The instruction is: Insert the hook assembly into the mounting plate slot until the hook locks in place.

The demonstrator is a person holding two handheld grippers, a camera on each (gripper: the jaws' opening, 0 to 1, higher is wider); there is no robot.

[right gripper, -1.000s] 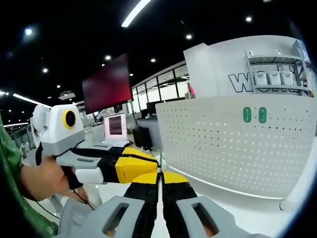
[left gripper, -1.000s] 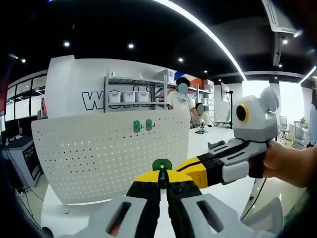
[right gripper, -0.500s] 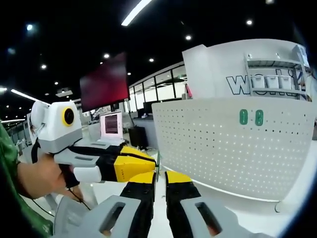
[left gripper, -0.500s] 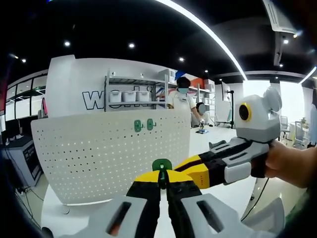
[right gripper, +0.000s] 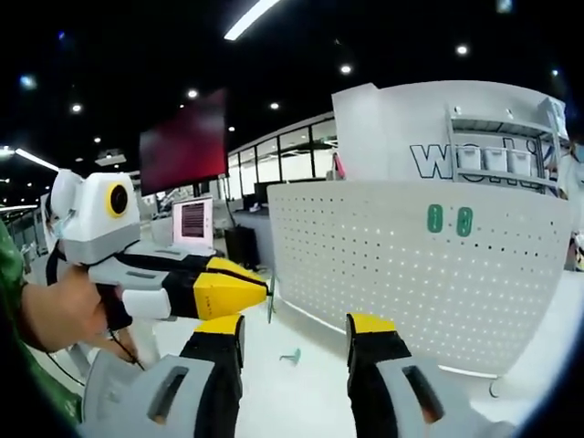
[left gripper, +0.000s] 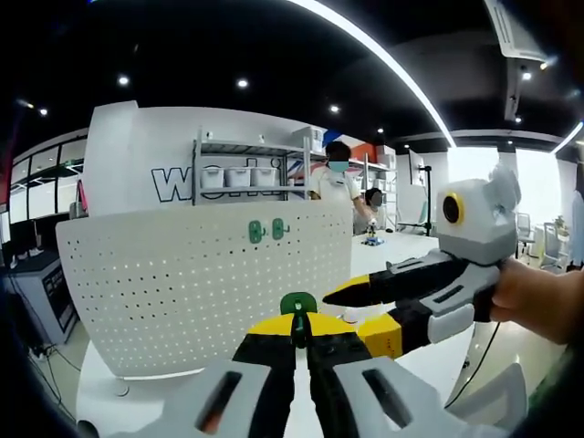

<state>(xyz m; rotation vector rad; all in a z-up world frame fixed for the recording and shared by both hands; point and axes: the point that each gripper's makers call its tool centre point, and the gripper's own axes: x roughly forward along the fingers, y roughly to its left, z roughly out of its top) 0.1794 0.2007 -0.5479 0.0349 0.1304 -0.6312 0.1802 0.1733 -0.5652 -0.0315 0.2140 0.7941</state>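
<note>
The white perforated mounting plate (left gripper: pixel 201 283) stands upright on the white counter (right gripper: pixel 301 401), and everything else is best placed from it. Two green hooks (left gripper: pixel 265 231) already sit side by side near its top edge. In front of its lower middle, the left gripper (left gripper: pixel 299 330) has its fingers closed on a green hook assembly (left gripper: pixel 298 306), whose rounded head pokes up between the tips. The right gripper (right gripper: pixel 294 333) has its fingers spread wide and holds nothing; a small green piece (right gripper: pixel 291 355) lies on the counter in front of the plate, between those fingers.

The hook looks like light, stiff plastic, small and likely slippery, so a hold low on its body should leave the back tabs free for the slot. The plate seems thin and may tip if pushed hard. There is open room in front of the plate; its edges curve away at both sides
</note>
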